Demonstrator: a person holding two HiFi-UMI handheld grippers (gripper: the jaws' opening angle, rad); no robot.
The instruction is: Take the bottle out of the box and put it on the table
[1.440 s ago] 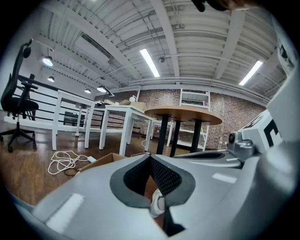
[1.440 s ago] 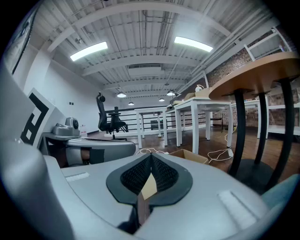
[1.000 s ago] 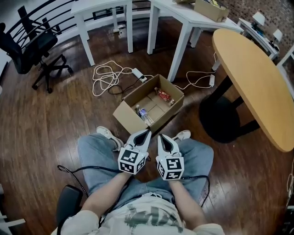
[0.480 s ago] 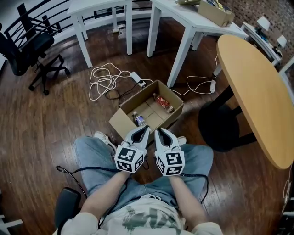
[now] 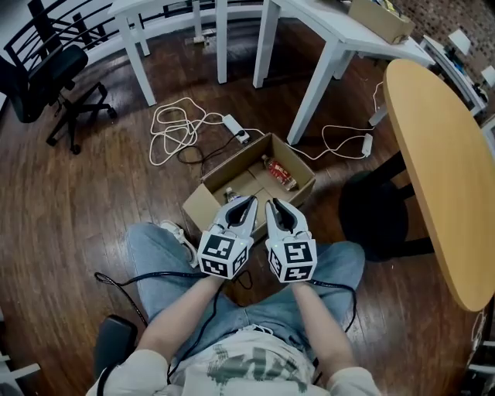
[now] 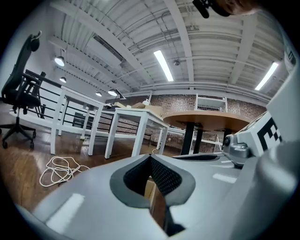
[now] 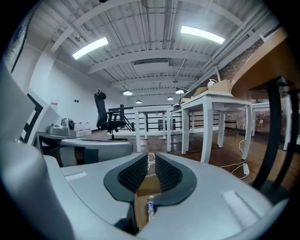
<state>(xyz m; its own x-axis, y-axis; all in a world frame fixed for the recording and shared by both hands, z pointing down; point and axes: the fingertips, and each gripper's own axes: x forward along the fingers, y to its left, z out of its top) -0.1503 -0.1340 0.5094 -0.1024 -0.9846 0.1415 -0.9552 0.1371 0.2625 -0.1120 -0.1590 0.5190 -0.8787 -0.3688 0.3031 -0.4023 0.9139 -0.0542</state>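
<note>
An open cardboard box (image 5: 298, 172) stands on the wooden floor in front of my knees. Inside it lie a red-labelled bottle (image 5: 279, 172) at the far side and a clear bottle (image 5: 230, 196) at the near left, mostly hidden behind my left gripper (image 5: 250, 202). Both grippers hover side by side over the box's near edge. The left gripper (image 6: 150, 157) has its tips together and holds nothing. The right gripper (image 5: 272, 206) (image 7: 151, 155) has just been opening: a narrow gap shows with nothing in it. Through that gap I see the clear bottle (image 7: 150, 206) below.
A round wooden table (image 5: 441, 155) on a black base stands to the right. White tables (image 5: 325, 35) stand behind the box, one bearing another carton (image 5: 379, 19). A coiled cable (image 5: 182, 128) with a power strip (image 5: 233, 124) lies on the floor, with an office chair (image 5: 46, 77) far left.
Both grippers have moved forward together from above my knees to the box's near edge. The left gripper now covers most of the clear bottle. The right jaws have parted slightly.
</note>
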